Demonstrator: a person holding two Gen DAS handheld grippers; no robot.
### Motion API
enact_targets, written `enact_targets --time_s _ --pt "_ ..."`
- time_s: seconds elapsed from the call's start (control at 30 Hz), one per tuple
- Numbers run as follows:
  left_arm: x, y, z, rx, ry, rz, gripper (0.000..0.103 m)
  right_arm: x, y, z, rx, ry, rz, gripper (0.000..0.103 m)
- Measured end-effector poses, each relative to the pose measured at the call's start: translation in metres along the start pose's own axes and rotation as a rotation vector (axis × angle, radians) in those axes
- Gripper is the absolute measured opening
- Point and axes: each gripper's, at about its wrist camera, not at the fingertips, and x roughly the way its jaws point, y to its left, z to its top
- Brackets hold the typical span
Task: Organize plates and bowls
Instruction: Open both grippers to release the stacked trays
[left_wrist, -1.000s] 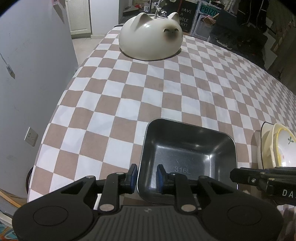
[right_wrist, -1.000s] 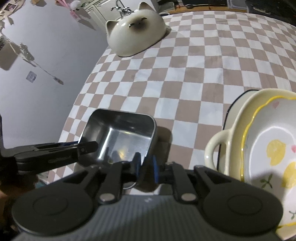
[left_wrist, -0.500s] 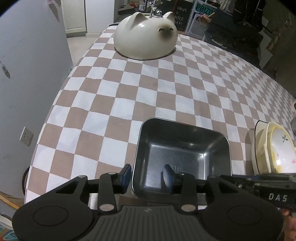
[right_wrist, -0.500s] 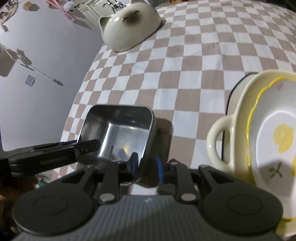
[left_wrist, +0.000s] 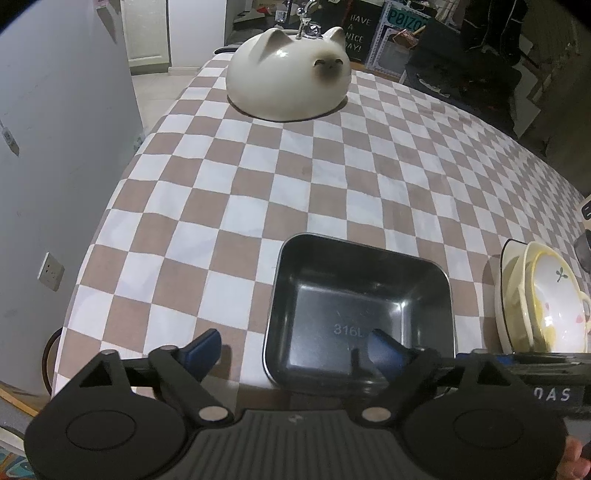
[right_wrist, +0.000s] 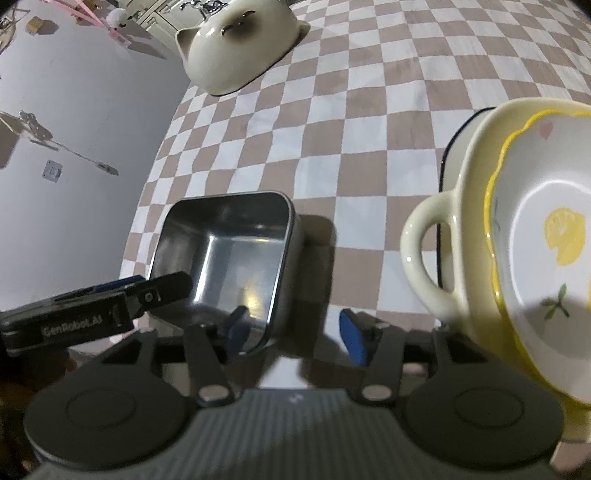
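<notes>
Both the left gripper and right gripper have fingers spread wide astride the steel tray's near rim; withdrawing carelessly could drag it off the table edge.

"316L" stamped in steel tray floor, ahead of left gripper; "GenRobot.AI" on its side; "HAVE A NICE DAY!" sign far ahead.

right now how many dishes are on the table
4, perhaps more hidden: a steel tray at the near edge, an upside-down cat bowl at the far end, and, stacked at the right, a handled dish holding a lemon plate.
</notes>
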Motion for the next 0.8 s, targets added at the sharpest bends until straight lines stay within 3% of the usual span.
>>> enact_targets --time_s 0.2,0.43,0.6,0.8 --pt "-0.002 0.006 -0.004 -0.002 0.020 0.011 0.101 -0.004 -0.001 -0.001 0.022 -0.019 0.041 0.075" --pt "-0.009 0.019 -0.010 -0.028 0.020 0.022 0.103 -0.007 0.013 -0.008 -0.021 -0.030 0.092 0.101" --pt "-0.024 0.024 -0.009 -0.043 -0.019 0.021 0.103 -0.019 0.022 -0.010 -0.093 -0.105 0.057 0.102" --pt "-0.044 0.024 -0.007 -0.049 -0.064 0.034 0.103 -0.046 0.015 -0.002 -0.077 -0.166 0.087 0.102"
